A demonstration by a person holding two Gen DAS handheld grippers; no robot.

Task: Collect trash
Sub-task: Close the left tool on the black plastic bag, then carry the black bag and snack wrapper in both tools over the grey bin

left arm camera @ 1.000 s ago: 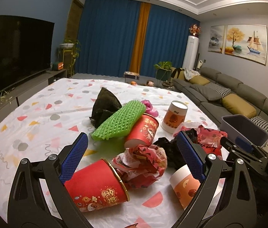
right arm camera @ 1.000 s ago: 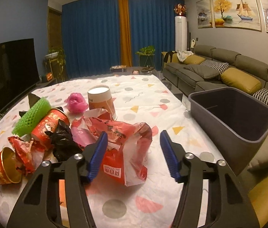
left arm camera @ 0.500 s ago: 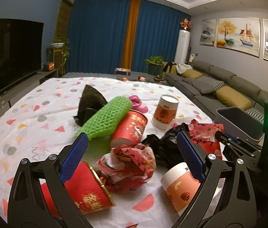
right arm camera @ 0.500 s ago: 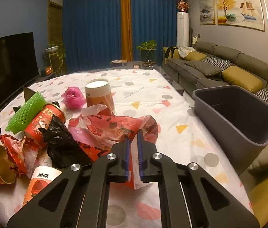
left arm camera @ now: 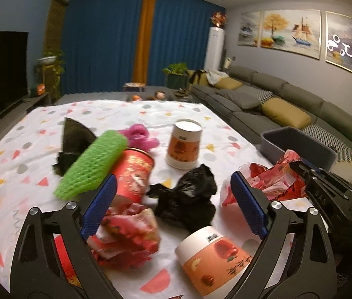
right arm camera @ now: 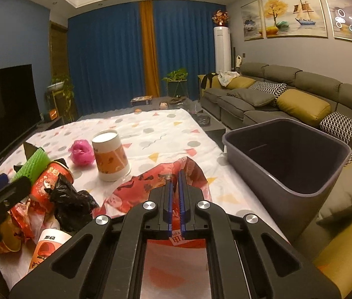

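Note:
My right gripper (right arm camera: pixel 175 182) is shut on a red and white plastic bag (right arm camera: pixel 151 182), lifted a little off the table; the bag also shows in the left wrist view (left arm camera: pixel 270 182). The grey bin (right arm camera: pixel 288 154) stands just right of it, open and empty. My left gripper (left arm camera: pixel 173 194) is open over a trash pile: black plastic bag (left arm camera: pixel 188 201), crumpled red wrapper (left arm camera: pixel 128 234), lying orange paper cup (left arm camera: pixel 213 256), red cup (left arm camera: pixel 133 174) and green foam net (left arm camera: pixel 91 164).
An upright orange cup (right arm camera: pixel 111 157) and pink crumpled bag (right arm camera: pixel 82 152) sit farther back on the patterned tablecloth (right arm camera: pixel 161 134). A black wrapper (left arm camera: pixel 73 144) lies behind the net. A grey sofa (right arm camera: pixel 288 94) is at right, a TV (right arm camera: pixel 3 109) at left.
My right gripper closed on the red plastic bag and lifted it toward the bin. My left gripper moved forward and right over the trash pile, still open.

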